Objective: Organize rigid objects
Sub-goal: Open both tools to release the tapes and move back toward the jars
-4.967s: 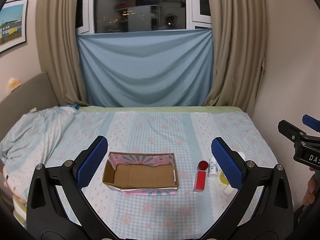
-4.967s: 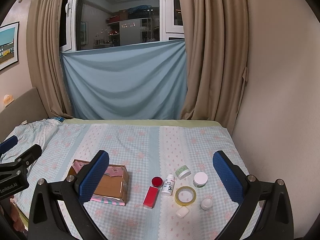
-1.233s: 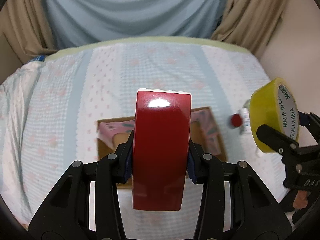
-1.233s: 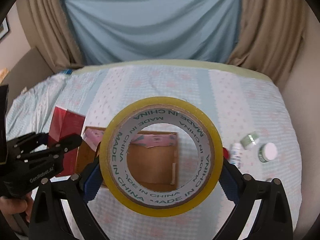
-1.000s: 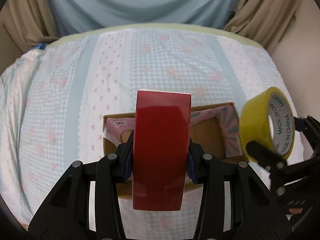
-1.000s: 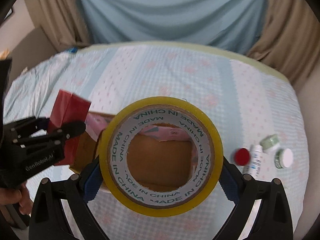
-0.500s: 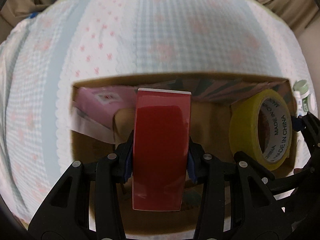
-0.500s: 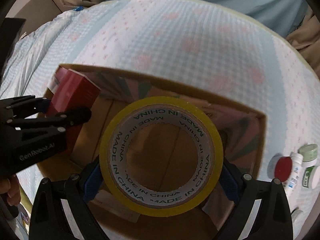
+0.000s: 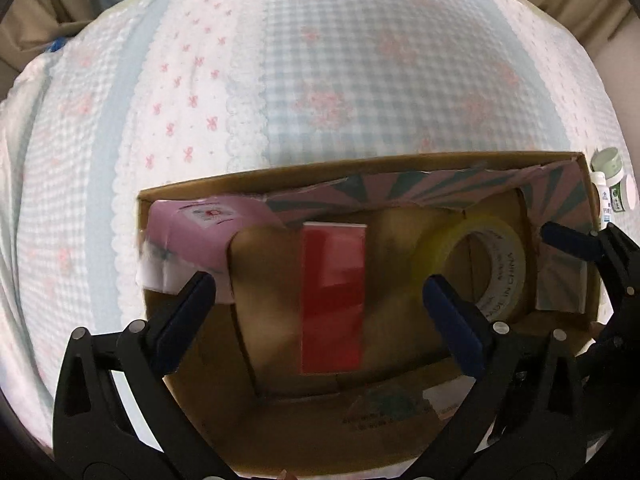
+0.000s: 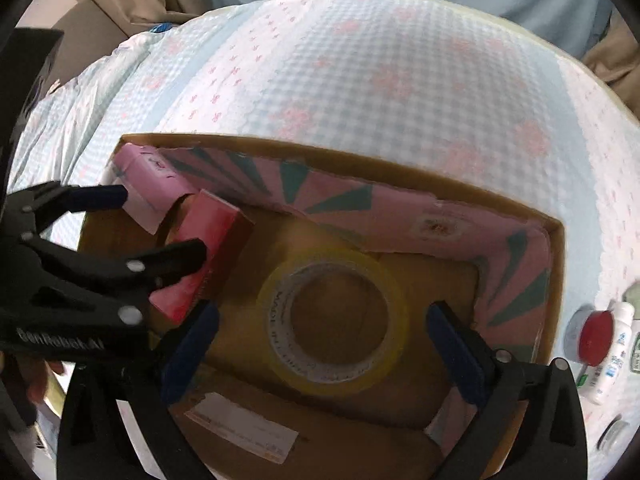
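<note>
Left wrist view: left gripper (image 9: 320, 304) spread wide over the open cardboard box (image 9: 360, 168), holding nothing. Red box (image 9: 333, 298) lying flat on the box floor, midway between the 2 fingers (image 9: 182, 320), apart from both pads, bare cardboard on each side of it. Yellow tape roll (image 9: 486, 266) standing on edge just beyond the right-hand finger, close to the box's right wall. Pink folded flap (image 9: 192, 236) sagging inward just past the left-hand finger tip. Right gripper's blue-tipped finger (image 9: 568, 238) entering at the far right, past the roll. Far wall of the box straight ahead, checked bedsheet (image 9: 320, 60) open beyond it. White and green bottles (image 9: 610, 184) outside the box, past its right corner.

Right wrist view: right gripper (image 10: 318, 336) also spread wide, gripping nothing. Yellow tape roll (image 10: 332, 320) centred between the 2 fingers (image 10: 452, 350), clear gaps to both pads; blurred, so contact with the floor not certain. Red box (image 10: 204, 248) left of the left-hand finger, beside the pink flap, with the left gripper (image 10: 160, 226) straddling it. Patterned pink inner wall ahead and to the right of the right-hand finger, little spare room there. Red cap (image 10: 596, 338) and white bottle (image 10: 614, 354) on the bed outside, beyond the right wall.
</note>
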### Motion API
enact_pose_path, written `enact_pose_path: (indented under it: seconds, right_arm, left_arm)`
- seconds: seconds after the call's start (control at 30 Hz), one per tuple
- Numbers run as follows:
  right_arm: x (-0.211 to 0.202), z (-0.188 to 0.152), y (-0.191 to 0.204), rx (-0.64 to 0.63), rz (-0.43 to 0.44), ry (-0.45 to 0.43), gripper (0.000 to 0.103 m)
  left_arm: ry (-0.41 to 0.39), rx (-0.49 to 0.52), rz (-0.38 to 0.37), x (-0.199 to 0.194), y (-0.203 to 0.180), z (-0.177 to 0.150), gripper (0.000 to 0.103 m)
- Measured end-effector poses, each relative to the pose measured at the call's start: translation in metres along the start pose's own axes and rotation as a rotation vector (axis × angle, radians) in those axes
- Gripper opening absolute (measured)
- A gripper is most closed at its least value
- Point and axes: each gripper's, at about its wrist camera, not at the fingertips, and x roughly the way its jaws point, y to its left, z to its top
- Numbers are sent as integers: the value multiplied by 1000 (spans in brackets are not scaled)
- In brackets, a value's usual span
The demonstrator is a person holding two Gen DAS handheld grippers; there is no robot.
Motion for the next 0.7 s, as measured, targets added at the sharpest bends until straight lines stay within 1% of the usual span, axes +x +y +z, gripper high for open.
enact_pose_path:
  seconds: [0.17,0.37,0.5,0.57,0.7]
  right_arm:
    - [-9,-8,0,-13,-34,11,103]
    - [-32,-10,8,-54,-87,-1,103]
    - [-68,-15,19,-49,-102,-24,103]
    - [-88,-20,25,-48,-128,-30,103]
    - [-137,-37,31,-11,-143,-84,103]
  left_arm:
    - [-10,-13,4,-8,4,-7,103]
    - [-52,-4,19,-38,12,-16,103]
    - [-100,-16,21,-74,15,-26,103]
    - [-123,-17,26,-95,15,-35,103]
    - [-172,-2,37,-136,14,-55,103]
